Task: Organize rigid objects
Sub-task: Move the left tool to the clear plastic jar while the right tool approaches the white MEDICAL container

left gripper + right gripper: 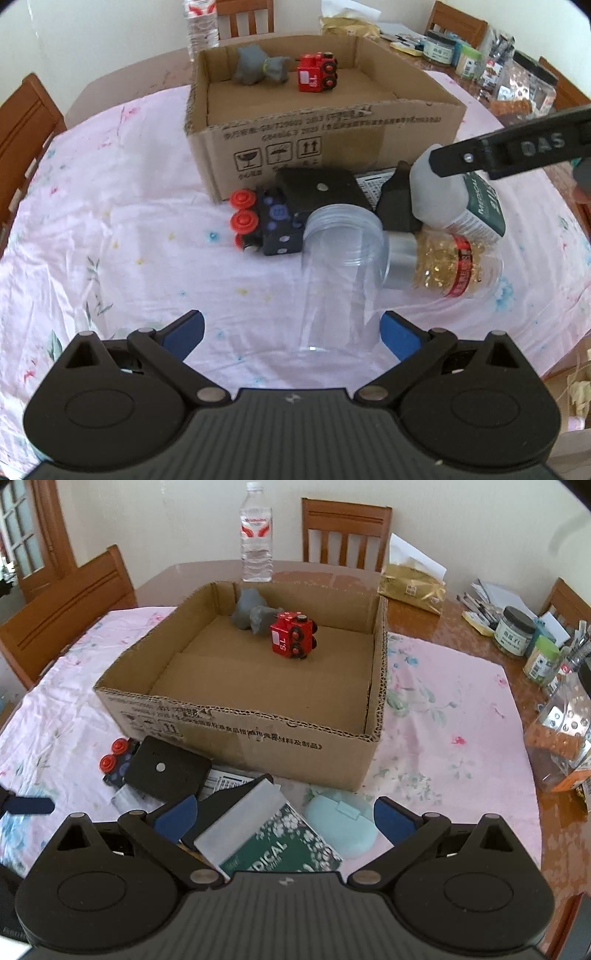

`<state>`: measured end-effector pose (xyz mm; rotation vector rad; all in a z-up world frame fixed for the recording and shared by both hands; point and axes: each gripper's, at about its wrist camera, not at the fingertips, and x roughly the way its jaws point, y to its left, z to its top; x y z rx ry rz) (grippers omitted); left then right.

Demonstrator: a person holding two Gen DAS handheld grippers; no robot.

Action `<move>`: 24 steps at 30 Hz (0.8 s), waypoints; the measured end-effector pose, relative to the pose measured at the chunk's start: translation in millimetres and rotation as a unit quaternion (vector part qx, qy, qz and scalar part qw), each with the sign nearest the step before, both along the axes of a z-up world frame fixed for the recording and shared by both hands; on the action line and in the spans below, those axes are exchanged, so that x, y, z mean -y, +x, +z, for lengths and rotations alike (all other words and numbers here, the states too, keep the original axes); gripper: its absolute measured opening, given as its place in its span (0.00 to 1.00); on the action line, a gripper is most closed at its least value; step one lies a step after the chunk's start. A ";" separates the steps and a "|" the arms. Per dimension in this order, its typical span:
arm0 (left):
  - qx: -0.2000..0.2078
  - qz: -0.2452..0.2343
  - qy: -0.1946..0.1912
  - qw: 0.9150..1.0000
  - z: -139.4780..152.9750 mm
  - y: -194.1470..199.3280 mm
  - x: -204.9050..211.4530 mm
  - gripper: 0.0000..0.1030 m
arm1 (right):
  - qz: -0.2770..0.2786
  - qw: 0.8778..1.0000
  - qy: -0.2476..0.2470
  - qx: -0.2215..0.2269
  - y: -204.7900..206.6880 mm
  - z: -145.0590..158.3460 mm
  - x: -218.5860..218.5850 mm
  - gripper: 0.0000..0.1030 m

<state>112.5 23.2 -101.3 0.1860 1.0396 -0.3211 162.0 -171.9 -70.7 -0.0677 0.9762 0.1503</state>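
Observation:
A cardboard box (258, 723) holds a grey toy (251, 611) and a red toy car (293, 637); the box also shows in the left wrist view (325, 147). In front of it lie a clear jar (340, 266), a dark toy car with red wheels (262, 225), a black box (317, 190), a bottle of yellow capsules (443, 266) and a white bottle with a green label (258, 830). My left gripper (291, 332) is open, its fingers on either side of the jar's base. My right gripper (282, 819) is open around the white bottle.
A mint case (341, 821) lies right of the white bottle. A water bottle (256, 535) stands behind the box. Jars and packets (546, 672) crowd the table's right side. Wooden chairs (66, 605) surround the table.

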 end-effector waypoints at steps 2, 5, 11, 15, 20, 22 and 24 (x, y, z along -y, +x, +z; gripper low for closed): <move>-0.004 0.005 -0.008 1.000 -1.0 -0.1 -7.6 0.98 | -0.012 1.000 -0.007 -0.004 3.8 -2.8 -4.2 1.00; -0.007 0.010 -0.006 1.000 -1.4 1.9 -15.5 0.98 | -0.020 1.000 -0.014 -0.016 6.3 -7.9 -6.8 1.00; -0.008 0.024 0.007 1.000 -4.5 7.4 -27.9 0.98 | -0.024 0.999 -0.020 -0.036 -1.0 -13.0 -3.9 1.00; -0.007 0.043 0.015 0.999 -9.7 15.4 -36.3 0.98 | -0.024 0.998 -0.020 -0.046 -10.0 -14.3 1.6 1.00; -0.006 0.058 0.021 0.998 -14.0 23.4 -40.7 0.98 | -0.035 0.997 -0.024 -0.063 -21.1 -20.6 15.3 1.00; -0.006 0.059 0.029 0.998 -15.7 25.8 -41.0 0.98 | -0.038 0.996 -0.035 -0.069 -25.8 -25.8 22.1 1.00; -0.004 0.062 0.038 0.997 -17.3 27.0 -41.7 0.98 | -0.042 0.996 -0.040 -0.074 -29.5 -32.0 30.0 1.00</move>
